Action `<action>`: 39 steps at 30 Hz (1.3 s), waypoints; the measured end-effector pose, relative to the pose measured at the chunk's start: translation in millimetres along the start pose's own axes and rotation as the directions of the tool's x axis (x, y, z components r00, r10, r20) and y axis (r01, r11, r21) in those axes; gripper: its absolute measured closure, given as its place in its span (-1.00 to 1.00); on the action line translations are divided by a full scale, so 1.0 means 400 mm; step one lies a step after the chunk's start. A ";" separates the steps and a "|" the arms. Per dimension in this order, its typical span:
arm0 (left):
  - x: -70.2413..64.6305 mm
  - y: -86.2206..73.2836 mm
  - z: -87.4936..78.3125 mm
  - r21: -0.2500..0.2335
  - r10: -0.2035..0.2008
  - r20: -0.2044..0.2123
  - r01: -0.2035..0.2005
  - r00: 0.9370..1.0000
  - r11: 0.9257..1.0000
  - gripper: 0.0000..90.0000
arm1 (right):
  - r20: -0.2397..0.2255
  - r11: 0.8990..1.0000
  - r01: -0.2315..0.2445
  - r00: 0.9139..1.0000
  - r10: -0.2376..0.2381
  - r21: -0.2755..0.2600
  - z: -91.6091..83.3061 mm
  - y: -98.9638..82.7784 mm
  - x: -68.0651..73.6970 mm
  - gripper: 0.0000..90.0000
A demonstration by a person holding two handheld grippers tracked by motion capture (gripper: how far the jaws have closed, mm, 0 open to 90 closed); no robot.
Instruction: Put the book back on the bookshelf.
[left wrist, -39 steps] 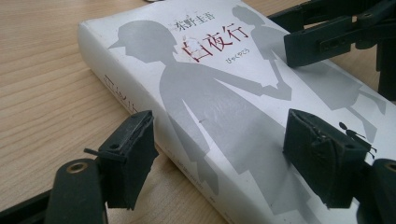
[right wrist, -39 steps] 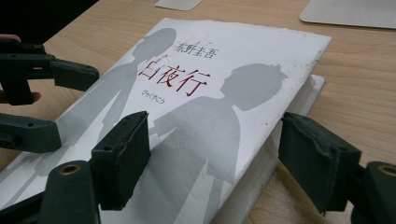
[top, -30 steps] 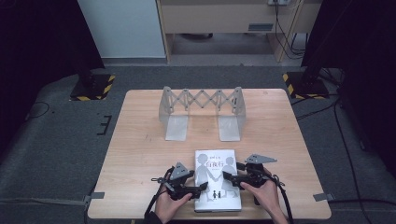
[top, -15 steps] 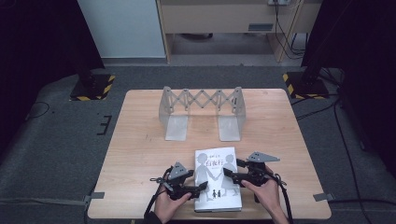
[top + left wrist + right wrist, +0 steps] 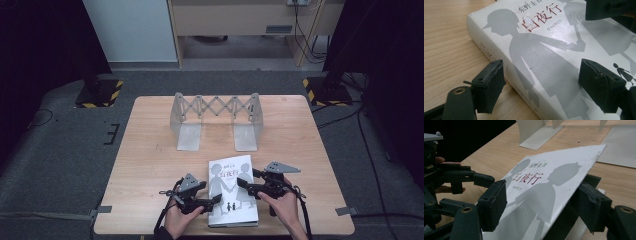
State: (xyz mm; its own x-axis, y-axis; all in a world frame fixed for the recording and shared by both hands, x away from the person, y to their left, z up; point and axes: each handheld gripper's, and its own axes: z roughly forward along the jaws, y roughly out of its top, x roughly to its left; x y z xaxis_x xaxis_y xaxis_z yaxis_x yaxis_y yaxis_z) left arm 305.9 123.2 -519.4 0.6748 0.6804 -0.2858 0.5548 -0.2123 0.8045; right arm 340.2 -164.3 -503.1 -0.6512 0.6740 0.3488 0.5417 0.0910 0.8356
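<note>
Broadly, the wooden worktop [image 5: 150,150] carries two things: an expanding metal book rack [image 5: 216,120] standing towards the far side, and a thick white book [image 5: 231,192] lying flat near the front edge, a little right of centre and well apart from the rack. Judging by its bulk and its glossy jacket with grey silhouettes, the book [image 5: 544,57] should handle as a fairly heavy, stiff block whose cover is slick and whose front board can swing up on its own; a sound hold would take the full thickness at a long edge, spine on the left or page edge on the right, rather than the cover alone. In the right tool view the cover [image 5: 544,187] is already lifted at the right side, with a dark gap under it. The left tool [image 5: 212,200] sits at the book's left, spine side, its jaws spread wide: in the left tool view one jaw is beside the spine on the wood and the other over the cover, gripping nothing. The right tool [image 5: 243,184] is at the book's right side, also spread; its jaws stand either side of the raised cover edge, not yet closed on it.
</note>
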 end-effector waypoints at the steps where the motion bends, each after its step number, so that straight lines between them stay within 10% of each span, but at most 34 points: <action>1: 0.000 0.000 0.000 -0.001 0.000 0.000 0.000 1.000 1.000 -0.56 | -0.005 1.000 -0.009 1.000 0.009 0.003 0.001 0.000 0.001 -0.32; 18: 0.000 0.000 -0.002 -0.006 0.007 -0.002 -0.007 1.000 1.000 -0.58 | -0.079 0.996 -0.086 0.993 0.089 0.030 0.034 -0.005 0.023 -0.30; 39: 0.001 0.001 -0.006 -0.013 0.020 -0.011 -0.020 1.000 1.000 -0.61 | -0.087 0.997 -0.066 0.994 0.068 0.034 0.049 0.003 0.046 -0.30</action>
State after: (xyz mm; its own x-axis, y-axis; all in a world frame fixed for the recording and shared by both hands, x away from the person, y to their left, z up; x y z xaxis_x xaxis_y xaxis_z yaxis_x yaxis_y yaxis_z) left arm 305.2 125.4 -518.0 0.6806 0.6836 -0.2637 0.5346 -0.2172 0.8168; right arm 339.2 -137.2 -504.1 -0.6566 0.6121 0.4408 0.6011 0.0715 0.7960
